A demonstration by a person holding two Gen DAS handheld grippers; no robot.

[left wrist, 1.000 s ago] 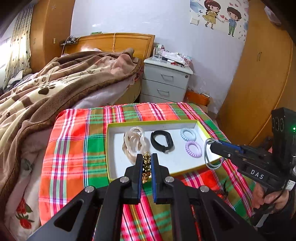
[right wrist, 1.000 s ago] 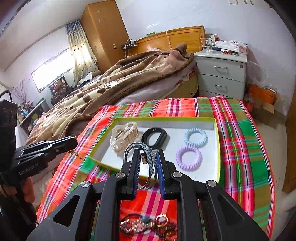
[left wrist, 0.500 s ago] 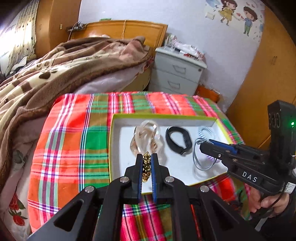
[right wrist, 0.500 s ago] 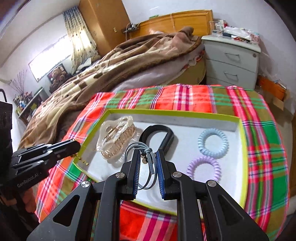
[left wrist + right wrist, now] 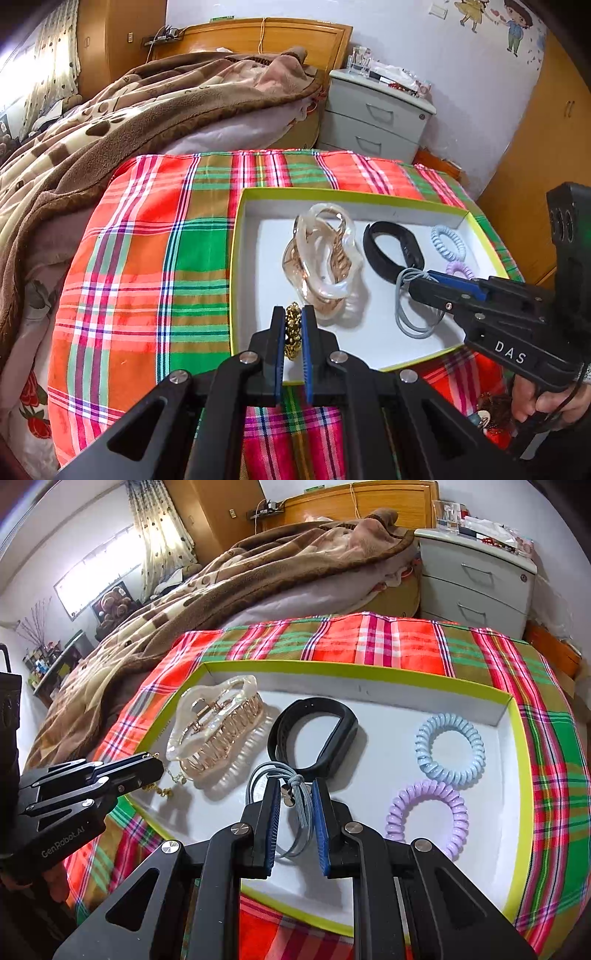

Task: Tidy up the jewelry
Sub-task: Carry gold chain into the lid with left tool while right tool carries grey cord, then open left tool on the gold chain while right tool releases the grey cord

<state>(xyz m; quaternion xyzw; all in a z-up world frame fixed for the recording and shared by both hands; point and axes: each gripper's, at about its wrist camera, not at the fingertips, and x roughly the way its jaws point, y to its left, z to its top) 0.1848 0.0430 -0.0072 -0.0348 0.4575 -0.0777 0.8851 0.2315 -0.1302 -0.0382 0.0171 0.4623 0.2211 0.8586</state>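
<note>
Jaws first: left gripper (image 5: pixel 293 334) pinched tight on a gold chain (image 5: pixel 293 332), links bunched between the blue pads at lower centre of the left view; right gripper (image 5: pixel 293 812) looks parted in its own view, wider gap, with the grey hair ties (image 5: pixel 291 790) draped between the pads and their knot near the left pad, so I can't tell if it's clamping or already letting go. Both tools sit over the white tray (image 5: pixel 388 701) with the lime rim, which lies on the plaid cloth (image 5: pixel 147 258). Already in the tray: clear claw clip (image 5: pixel 214 731) at left, black band (image 5: pixel 314 734) centre, blue coil tie (image 5: pixel 450 746) and purple coil tie (image 5: pixel 428 812) stacked at right. Layout reads as one item per patch, so each new piece goes into bare floor: chain at the near-left corner just in front of the clip, its tail dangling onto the tray floor in the right view, grey ties in the near-centre gap below the band. Ties partly touch the floor, so probably mid-drop. More trinkets (image 5: pixel 491 410) on the cloth at lower right of the left view, outside the tray, so the job isn't finished
</note>
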